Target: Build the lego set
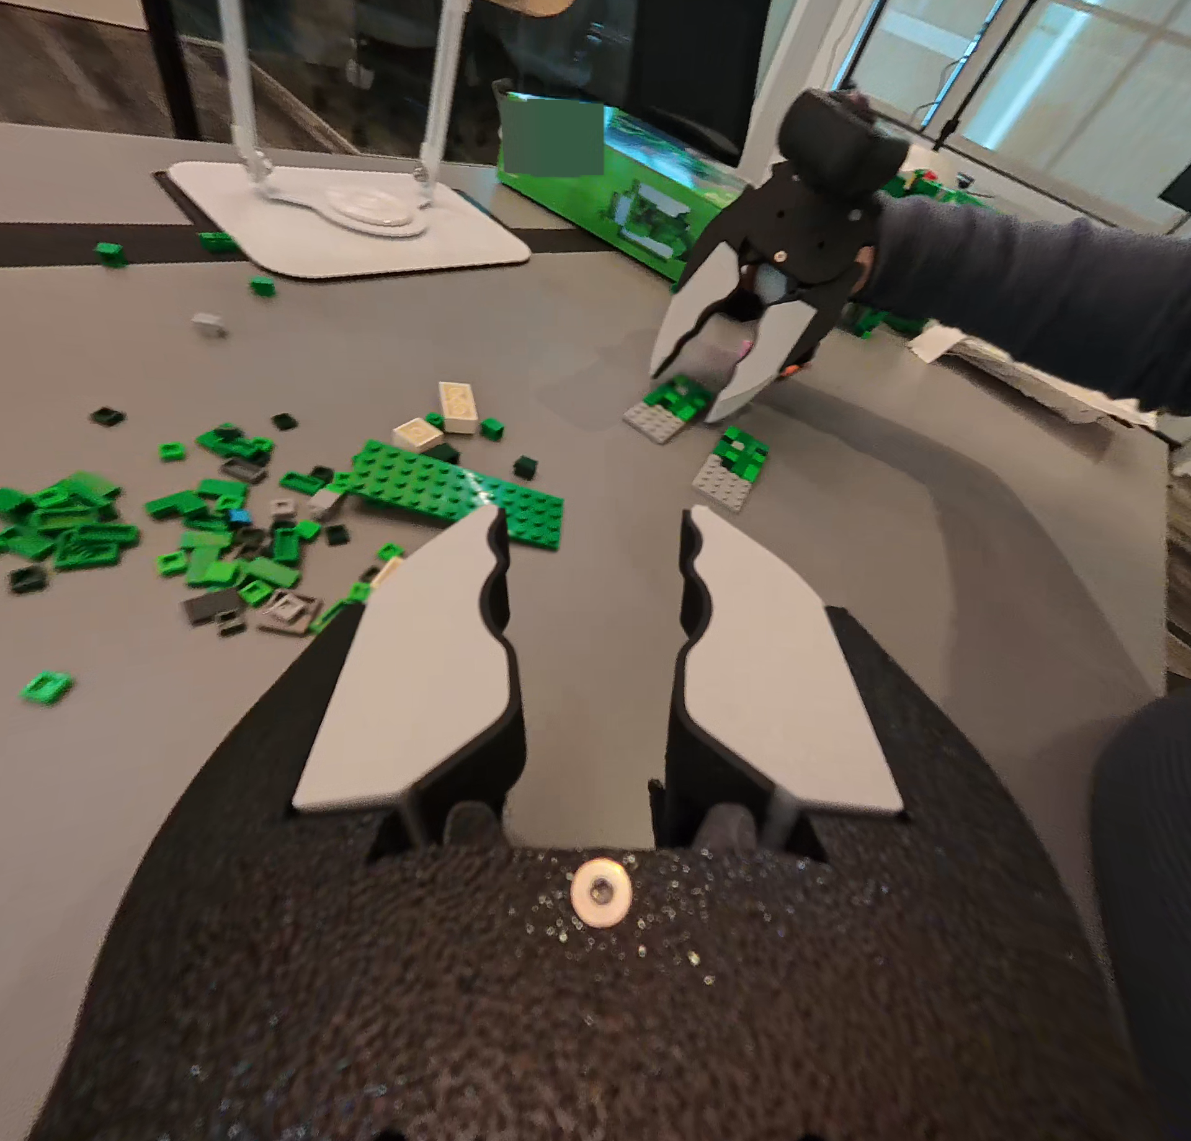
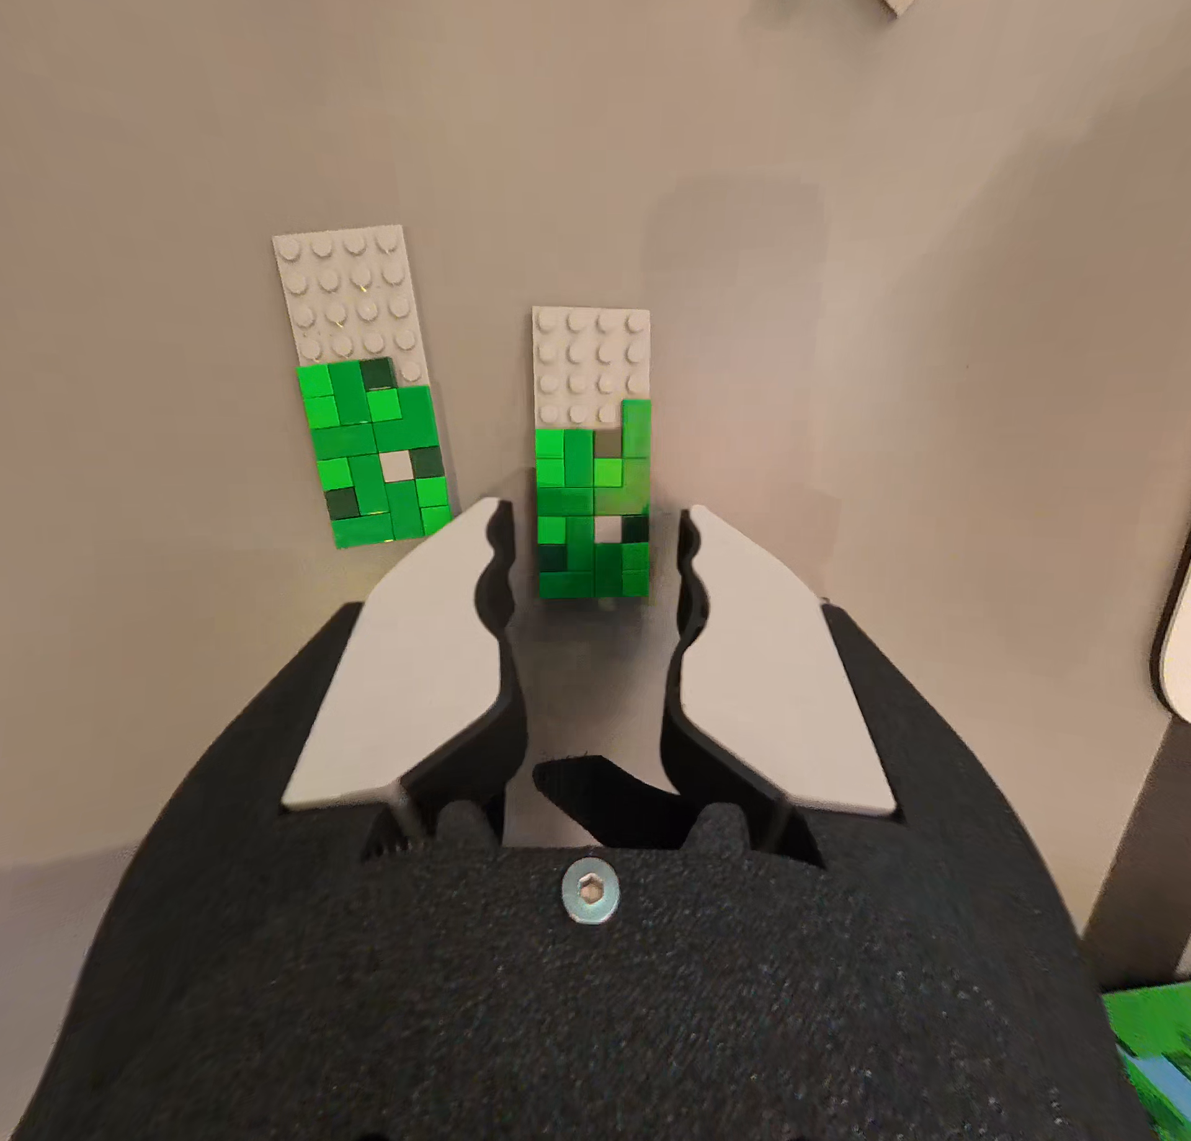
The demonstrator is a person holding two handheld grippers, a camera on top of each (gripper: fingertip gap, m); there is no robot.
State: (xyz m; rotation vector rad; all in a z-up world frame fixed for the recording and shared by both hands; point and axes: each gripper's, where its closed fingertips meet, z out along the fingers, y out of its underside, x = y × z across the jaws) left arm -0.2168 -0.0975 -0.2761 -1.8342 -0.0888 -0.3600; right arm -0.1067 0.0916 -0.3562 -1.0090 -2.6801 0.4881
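Straddling the tiled grey plate (image 2: pixel 593 453) w/ my right tongs (image 2: pixel 596 517), pads apart, not touching; left tongs (image 1: pixel 593 517) wide open, empty, over bare table (image 1: pixel 838 594).

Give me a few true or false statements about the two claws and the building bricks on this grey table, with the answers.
1. The left claw is open and holds nothing. True.
2. The right claw is clamped on a red brick. False: it is open, with a grey plate half covered in green tiles lying between its fingers, gaps on both sides.
3. Two grey plates carry green tiles. True: a second tiled plate lies beside the first.
4. The large green studded plate is stacked on the green box. False: it lies flat on the table.
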